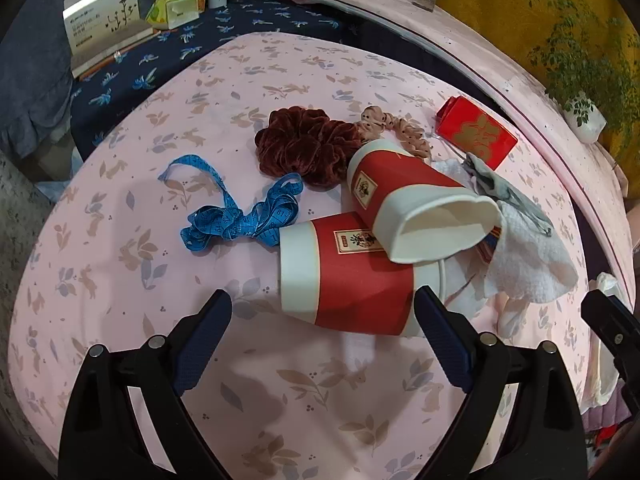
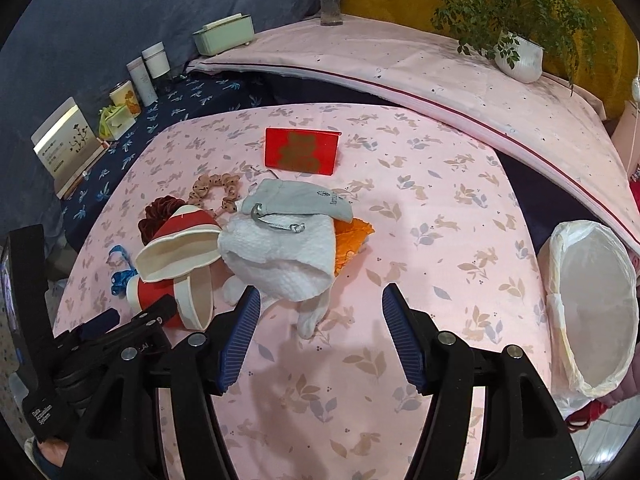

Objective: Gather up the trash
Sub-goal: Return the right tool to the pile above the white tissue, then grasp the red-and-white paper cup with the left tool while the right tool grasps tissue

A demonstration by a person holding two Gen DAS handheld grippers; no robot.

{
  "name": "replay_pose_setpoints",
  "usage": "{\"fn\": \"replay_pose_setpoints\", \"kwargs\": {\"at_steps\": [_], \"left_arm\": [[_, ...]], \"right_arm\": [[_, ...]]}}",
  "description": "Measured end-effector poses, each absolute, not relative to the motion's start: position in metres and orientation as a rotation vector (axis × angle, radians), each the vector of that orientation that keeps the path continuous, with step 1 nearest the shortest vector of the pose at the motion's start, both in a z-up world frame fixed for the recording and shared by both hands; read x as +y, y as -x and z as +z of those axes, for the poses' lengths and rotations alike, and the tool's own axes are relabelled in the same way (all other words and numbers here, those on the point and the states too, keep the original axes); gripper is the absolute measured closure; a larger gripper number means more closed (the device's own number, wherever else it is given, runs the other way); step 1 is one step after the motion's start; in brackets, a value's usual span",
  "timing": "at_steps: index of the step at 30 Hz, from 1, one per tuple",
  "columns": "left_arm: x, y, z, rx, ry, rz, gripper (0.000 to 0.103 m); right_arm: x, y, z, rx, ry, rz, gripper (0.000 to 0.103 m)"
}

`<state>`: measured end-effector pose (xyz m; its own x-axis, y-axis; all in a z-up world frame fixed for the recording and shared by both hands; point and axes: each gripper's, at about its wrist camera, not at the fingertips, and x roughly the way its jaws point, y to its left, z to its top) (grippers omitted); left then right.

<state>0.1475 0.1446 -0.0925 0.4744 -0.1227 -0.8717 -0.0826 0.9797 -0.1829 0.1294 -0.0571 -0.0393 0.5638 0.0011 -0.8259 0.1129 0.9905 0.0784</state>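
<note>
Two red-and-white paper cups lie on their sides on the pink table; the near cup (image 1: 348, 276) sits just ahead of my open left gripper (image 1: 324, 312), and the upper cup (image 1: 404, 200) rests across it. Both cups show in the right wrist view (image 2: 180, 248). A crumpled white paper towel (image 2: 280, 256) lies beside them, just ahead of my open, empty right gripper (image 2: 316, 312). A grey pouch (image 2: 296, 200) rests on the towel, and an orange scrap (image 2: 352, 240) sticks out from under it. A bin lined with a white bag (image 2: 592, 300) stands at the table's right edge.
A dark red scrunchie (image 1: 304, 144), a beige scrunchie (image 1: 396, 128), a blue tape measure (image 1: 244, 216) and a red box (image 1: 476, 132) lie on the table. Boxes, cans and a book stand on the dark blue cloth (image 1: 168, 60) at the far left. A potted plant (image 2: 516, 52) stands behind.
</note>
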Motion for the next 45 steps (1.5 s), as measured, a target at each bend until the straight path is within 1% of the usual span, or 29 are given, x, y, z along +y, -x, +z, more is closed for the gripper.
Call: {"fn": "replay_pose_setpoints", "kwargs": {"at_steps": [6, 16, 19, 22, 23, 24, 25, 26, 28, 30, 45], "left_arm": [[0.142, -0.153, -0.096, 1.091, 0.264, -0.066, 0.015], [0.122, -0.163, -0.104, 1.116, 0.22, -0.081, 0.015], [0.124, -0.165, -0.106, 1.126, 0.234, -0.084, 0.018], [0.125, -0.164, -0.105, 1.123, 0.228, -0.086, 0.018], [0.125, -0.163, -0.103, 1.119, 0.225, -0.088, 0.018], [0.125, -0.162, -0.102, 1.116, 0.221, -0.094, 0.018], [0.124, -0.162, -0.101, 1.114, 0.215, -0.096, 0.018], [0.124, -0.16, -0.099, 1.108, 0.207, -0.097, 0.018], [0.123, -0.157, -0.095, 1.094, 0.192, -0.094, 0.018], [0.121, -0.153, -0.09, 1.079, 0.176, -0.095, 0.018], [0.091, -0.116, -0.035, 0.984, 0.148, -0.17, 0.018]], "right_arm": [[-0.058, -0.145, -0.047, 0.982, -0.156, -0.07, 0.039], [-0.065, -0.163, -0.053, 0.994, -0.183, -0.069, 0.038], [-0.066, -0.168, -0.059, 1.009, -0.196, -0.063, 0.038], [-0.064, -0.173, -0.065, 1.025, -0.203, -0.053, 0.039], [-0.064, -0.174, -0.067, 1.028, -0.206, -0.049, 0.041], [-0.064, -0.174, -0.069, 1.034, -0.211, -0.044, 0.051], [-0.064, -0.175, -0.071, 1.047, -0.216, -0.035, 0.064], [-0.063, -0.175, -0.073, 1.058, -0.219, -0.031, 0.07], [-0.063, -0.173, -0.074, 1.06, -0.225, -0.022, 0.089], [-0.063, -0.169, -0.07, 1.053, -0.225, -0.014, 0.1], [-0.085, -0.12, 0.003, 0.884, -0.24, 0.0, 0.1]]}}
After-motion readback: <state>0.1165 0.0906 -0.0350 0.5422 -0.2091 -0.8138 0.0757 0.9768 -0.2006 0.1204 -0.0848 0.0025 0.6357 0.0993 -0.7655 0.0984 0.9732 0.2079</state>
